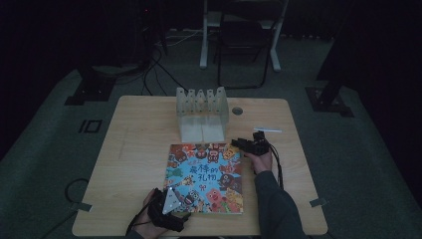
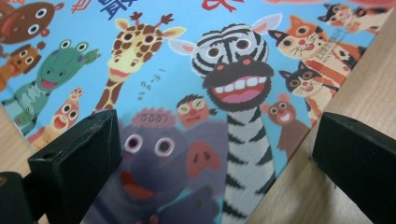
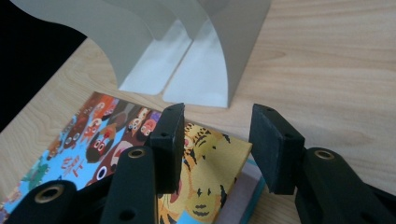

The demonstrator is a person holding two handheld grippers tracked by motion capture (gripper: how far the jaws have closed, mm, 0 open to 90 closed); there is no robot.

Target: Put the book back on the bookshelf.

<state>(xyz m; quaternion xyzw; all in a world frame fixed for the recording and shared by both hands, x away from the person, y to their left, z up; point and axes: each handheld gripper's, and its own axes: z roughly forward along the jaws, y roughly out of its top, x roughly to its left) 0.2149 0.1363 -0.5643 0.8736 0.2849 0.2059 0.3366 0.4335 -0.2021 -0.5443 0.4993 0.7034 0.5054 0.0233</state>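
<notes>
One book (image 1: 206, 178) — two grippers (image 1: 169, 201)

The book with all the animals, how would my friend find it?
Look at the wooden table. In front of the pale file rack lies a picture book, flat and closed. It is the only colourful thing there: a bright blue cover crowded with cartoon animals.

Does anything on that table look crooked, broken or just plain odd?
Nothing stands out. The picture book lies flat on the table, and the divider rack behind it stands upright.
</notes>
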